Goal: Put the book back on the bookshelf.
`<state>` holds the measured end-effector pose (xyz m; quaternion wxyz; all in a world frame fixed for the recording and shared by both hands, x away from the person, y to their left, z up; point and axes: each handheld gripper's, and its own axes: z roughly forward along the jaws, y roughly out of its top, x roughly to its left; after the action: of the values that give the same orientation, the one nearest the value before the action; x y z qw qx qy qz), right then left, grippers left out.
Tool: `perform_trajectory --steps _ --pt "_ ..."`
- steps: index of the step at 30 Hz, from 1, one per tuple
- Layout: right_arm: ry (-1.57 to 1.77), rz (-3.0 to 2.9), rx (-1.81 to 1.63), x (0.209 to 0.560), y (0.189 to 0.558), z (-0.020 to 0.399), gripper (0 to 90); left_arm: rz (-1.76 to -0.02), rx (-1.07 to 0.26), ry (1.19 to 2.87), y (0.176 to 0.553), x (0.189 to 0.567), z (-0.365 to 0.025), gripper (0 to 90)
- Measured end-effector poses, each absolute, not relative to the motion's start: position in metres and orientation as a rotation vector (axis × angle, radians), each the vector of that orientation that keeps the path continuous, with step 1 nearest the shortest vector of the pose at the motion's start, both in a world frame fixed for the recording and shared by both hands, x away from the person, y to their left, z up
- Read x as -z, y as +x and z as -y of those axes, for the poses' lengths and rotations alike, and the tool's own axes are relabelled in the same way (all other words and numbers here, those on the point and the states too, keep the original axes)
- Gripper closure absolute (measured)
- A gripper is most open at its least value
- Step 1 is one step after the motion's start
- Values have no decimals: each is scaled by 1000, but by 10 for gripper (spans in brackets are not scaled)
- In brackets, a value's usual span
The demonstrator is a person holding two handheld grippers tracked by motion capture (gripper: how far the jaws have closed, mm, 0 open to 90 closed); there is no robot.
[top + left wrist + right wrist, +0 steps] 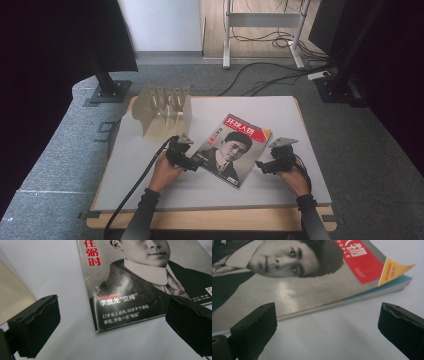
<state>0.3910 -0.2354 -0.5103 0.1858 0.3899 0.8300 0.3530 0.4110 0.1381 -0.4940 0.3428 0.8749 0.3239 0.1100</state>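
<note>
Two grippers are sitting low by the magazine point(230, 150), one on each side. Left gripper point(196, 163) is spread wide at the magazine's near left corner, its jaws empty. Right gripper point(261, 166) is spread wide too, just beside the magazine's right edge, holding nothing. Magazine is lying flat on the table point(150, 165), tilted. Rack point(162, 110) is standing behind the magazine, to its left.

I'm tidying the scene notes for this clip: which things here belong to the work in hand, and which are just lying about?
In the work:
- magazine, flat on the grey table
- left gripper, open at its left edge
- right gripper, open at its right edge

Lying about:
- wooden slotted rack, back left on the table
- cables on the floor beyond
</note>
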Motion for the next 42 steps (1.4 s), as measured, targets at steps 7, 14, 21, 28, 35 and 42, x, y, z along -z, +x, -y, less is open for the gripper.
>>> perform_trajectory --steps 7,14,21,28,35,42 --pt "1056 -2350 -992 504 411 229 17 -808 -287 2298 422 492 -125 0" --pt "1009 -2373 -984 501 443 222 15 -801 -276 2299 433 498 -116 0" --pt "1017 -2390 -960 506 472 221 15 -805 -271 2303 440 509 -113 0" --pt "1053 -2404 -943 515 497 225 15 -821 -254 2291 445 520 -110 0" --pt "1115 -2419 -985 529 512 238 1 -826 -238 2279 448 527 -109 0" --pt "1102 -2443 -1045 531 507 242 37 -776 -220 2293 443 528 -104 0"
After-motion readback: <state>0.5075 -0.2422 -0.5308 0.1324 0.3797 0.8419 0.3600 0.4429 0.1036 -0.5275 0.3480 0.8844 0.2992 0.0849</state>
